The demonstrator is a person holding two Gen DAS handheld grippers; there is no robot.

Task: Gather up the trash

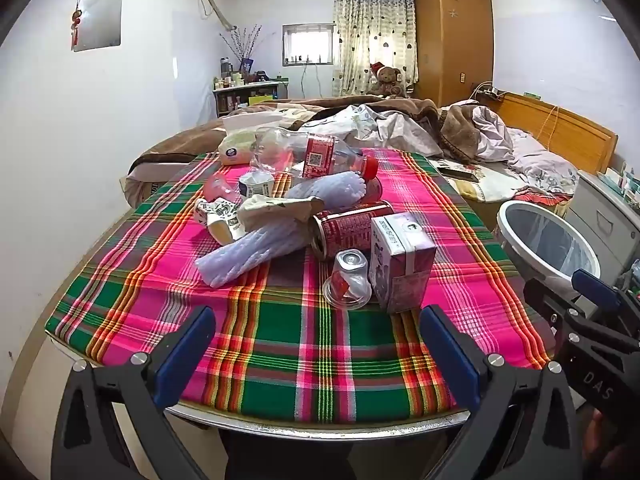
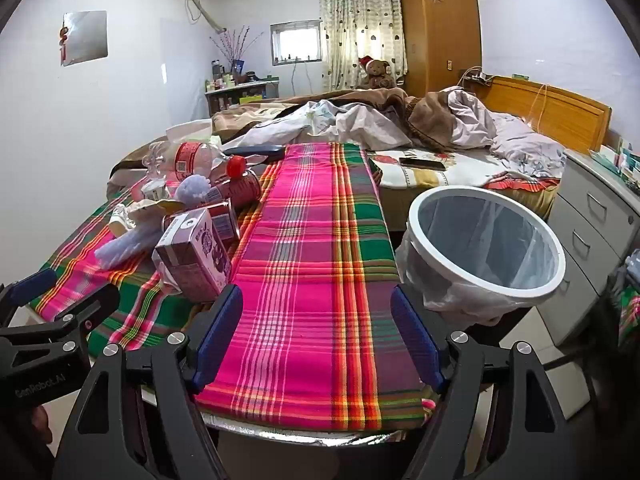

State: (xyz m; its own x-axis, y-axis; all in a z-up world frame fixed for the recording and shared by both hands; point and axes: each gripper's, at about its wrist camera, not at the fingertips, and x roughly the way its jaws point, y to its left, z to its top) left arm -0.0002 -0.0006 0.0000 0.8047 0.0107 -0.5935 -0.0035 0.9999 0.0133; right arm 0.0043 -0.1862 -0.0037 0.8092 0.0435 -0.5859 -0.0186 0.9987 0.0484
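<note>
Left wrist view, lower frame — your left hand-held gripper (image 1: pixel 318 354) gapes wide, empty; right hand-held gripper (image 2: pixel 316 336) likewise — milk carton (image 1: pixel 400 266) centre.

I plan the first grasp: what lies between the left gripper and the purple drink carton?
Only bare plaid cloth lies between the open left gripper and the purple drink carton, as the left wrist view shows.

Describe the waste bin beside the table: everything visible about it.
The waste bin is round, with a wide white rim ring clamping a thin clear plastic liner whose excess bunches outside below the rim. Nothing shows inside it. It appears tilted toward the cameras, which may be lens distortion. It sits off the plaid-covered table's right edge, before a grey drawer unit. Neither gripper touches it.
</note>
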